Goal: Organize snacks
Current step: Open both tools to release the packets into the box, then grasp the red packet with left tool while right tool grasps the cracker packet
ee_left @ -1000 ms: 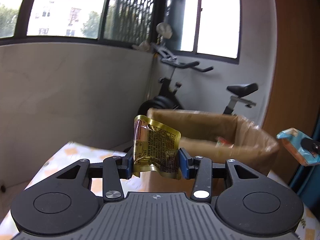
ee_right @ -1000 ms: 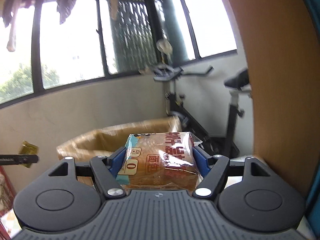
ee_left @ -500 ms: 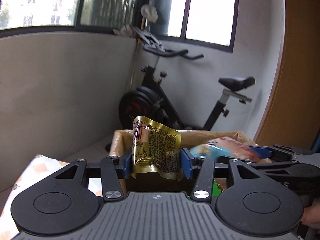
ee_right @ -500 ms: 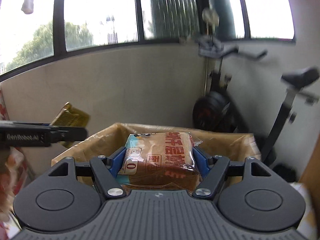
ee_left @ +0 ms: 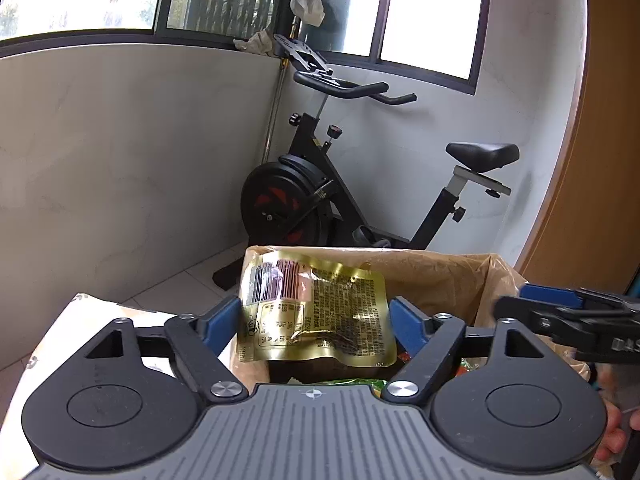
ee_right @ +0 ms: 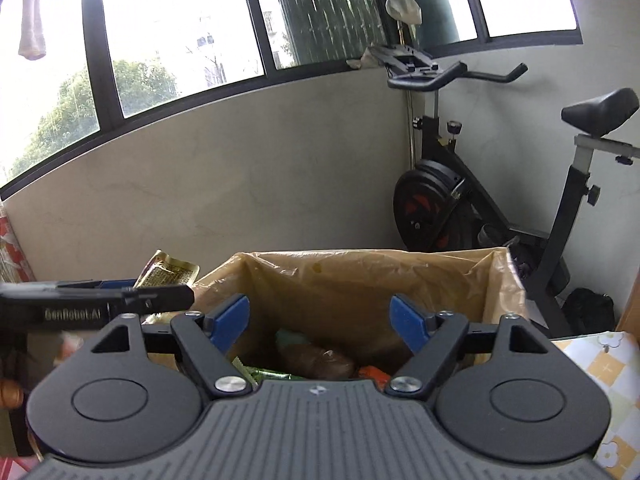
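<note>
A cardboard box lined with brown plastic (ee_right: 360, 276) stands below both grippers; it also shows in the left wrist view (ee_left: 452, 276). My left gripper (ee_left: 318, 320) has its jaws spread around a gold snack packet (ee_left: 316, 312), which hangs tilted over the box's left rim without a clear grip. My right gripper (ee_right: 320, 320) is open and empty over the box. The bread packet (ee_right: 316, 360) lies inside the box among other snacks. The left gripper (ee_right: 100, 304) and the gold packet (ee_right: 168, 274) show at the left of the right wrist view.
An exercise bike (ee_left: 320, 200) stands on the floor behind the box against the white wall. A table with a patterned yellow cloth (ee_right: 600, 364) lies to the right of the box. A wooden panel (ee_left: 600, 160) rises at the right.
My right gripper has opened and the bread packet has dropped into the box. My left gripper has moved over the box and its jaws have widened; the gold packet has tilted.
</note>
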A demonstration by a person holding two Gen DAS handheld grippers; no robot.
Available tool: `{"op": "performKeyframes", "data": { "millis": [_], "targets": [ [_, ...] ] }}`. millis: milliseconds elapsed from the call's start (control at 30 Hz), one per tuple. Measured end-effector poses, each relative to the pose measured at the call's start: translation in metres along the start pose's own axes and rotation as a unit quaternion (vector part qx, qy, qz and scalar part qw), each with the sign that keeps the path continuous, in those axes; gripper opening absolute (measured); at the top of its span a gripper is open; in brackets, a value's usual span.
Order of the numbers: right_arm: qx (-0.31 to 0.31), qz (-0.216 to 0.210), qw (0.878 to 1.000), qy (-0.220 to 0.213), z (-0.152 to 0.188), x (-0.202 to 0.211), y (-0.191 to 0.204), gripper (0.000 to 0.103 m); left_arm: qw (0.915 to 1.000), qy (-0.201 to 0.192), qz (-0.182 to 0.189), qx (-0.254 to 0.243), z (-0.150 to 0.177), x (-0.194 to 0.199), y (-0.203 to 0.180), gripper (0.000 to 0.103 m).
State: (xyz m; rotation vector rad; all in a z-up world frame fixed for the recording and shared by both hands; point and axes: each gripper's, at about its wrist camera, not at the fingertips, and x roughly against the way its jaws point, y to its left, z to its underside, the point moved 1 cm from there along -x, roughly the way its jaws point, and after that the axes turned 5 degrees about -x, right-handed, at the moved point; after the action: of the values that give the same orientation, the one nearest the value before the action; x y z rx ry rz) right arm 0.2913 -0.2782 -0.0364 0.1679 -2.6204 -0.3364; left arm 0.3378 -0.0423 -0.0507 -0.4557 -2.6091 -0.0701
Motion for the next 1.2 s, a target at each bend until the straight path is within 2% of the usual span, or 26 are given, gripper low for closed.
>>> {"op": "performKeyframes", "data": {
  "millis": [67,233,400,533,833,1000,1200],
  "targets": [
    [-0.001,-0.002,1.000,-0.006,0.001,0.009,0.001,0.081,1.0000,-0.003,0.000,-0.009,-0.003,0.002,-0.003,0.088],
    [0.003,0.002,1.000,-0.017,0.005,0.026,0.003,0.080,0.9994,-0.007,0.033,-0.005,-0.007,0.009,-0.010,0.093],
    [-0.003,0.007,1.000,-0.019,0.011,0.039,-0.001,0.080,0.9997,-0.012,0.021,-0.008,-0.002,0.018,-0.017,0.093],
    [0.000,0.008,1.000,-0.026,0.017,0.056,-0.003,0.081,0.9998,-0.016,0.010,-0.004,0.004,0.041,-0.003,0.093],
    [-0.005,0.001,0.999,-0.032,0.034,0.090,-0.012,0.081,0.9992,-0.012,-0.032,0.020,0.022,0.114,0.056,0.093],
    [0.004,0.012,1.000,-0.017,0.063,0.094,-0.012,0.081,0.9964,-0.005,-0.057,0.063,0.061,0.136,0.073,0.092],
    [0.029,0.036,0.999,0.027,0.118,0.086,-0.008,0.081,0.9931,0.064,-0.049,0.084,0.141,0.124,0.060,0.085]
  ]
}}
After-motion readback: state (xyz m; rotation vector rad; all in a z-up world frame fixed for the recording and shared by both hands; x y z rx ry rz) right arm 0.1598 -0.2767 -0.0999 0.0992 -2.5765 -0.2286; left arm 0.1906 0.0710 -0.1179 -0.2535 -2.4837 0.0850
